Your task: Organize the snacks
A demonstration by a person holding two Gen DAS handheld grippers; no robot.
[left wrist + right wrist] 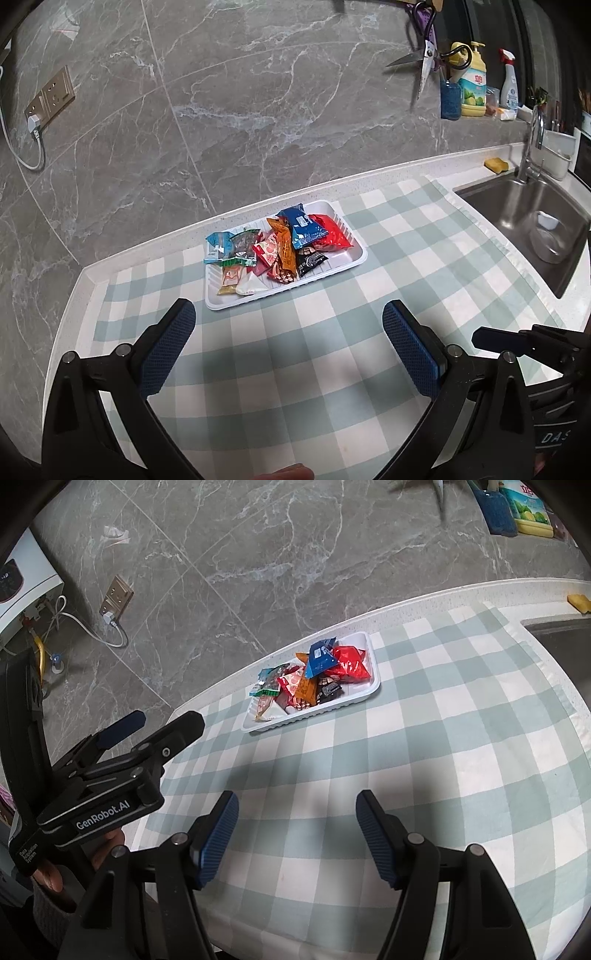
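Observation:
A white tray [354, 263] sits near the back edge of the checked cloth and holds several snack packets, among them a blue one [303, 225], a red one [332, 233] and an orange one [285, 243]. The tray [372, 686] also shows in the right wrist view with the same pile. My left gripper [289, 314] is open and empty, above the cloth just in front of the tray. My right gripper [297, 805] is open and empty, further back over the cloth. The left gripper [162, 725] shows at the left of the right wrist view.
A steel sink [524, 221] with a tap [532, 147] lies to the right, a yellow sponge [496, 165] behind it. Scissors [424, 62], a soap bottle [473, 88] and a spray bottle [509, 85] are by the wall. A socket with a cable [48, 99] is at left.

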